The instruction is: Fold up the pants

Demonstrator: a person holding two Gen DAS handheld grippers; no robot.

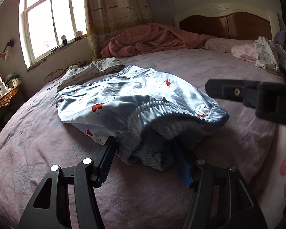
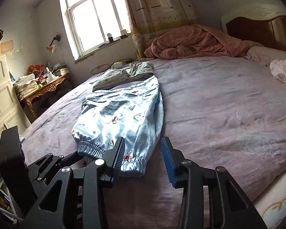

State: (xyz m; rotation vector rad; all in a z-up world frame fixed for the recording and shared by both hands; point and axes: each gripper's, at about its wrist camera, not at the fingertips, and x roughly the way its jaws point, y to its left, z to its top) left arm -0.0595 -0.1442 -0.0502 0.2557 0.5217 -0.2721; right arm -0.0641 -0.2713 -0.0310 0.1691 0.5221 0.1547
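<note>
Lying on mauve bedsheet [image 2: 228, 105]: light-blue cartoon pants [image 2: 124, 114], soft, limp, slightly slick. Left gripper [image 1: 145, 152] spread, fabric bunched between fingers, not clamped. Right gripper [image 2: 143, 152] released beside cuffs. Best hold: elastic cuffs or waistband.

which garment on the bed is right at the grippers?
The blue cat-print pants, cuffs at both open grippers. The grey garment lies beyond them toward the window; the pink one lies far right by the headboard.
</note>
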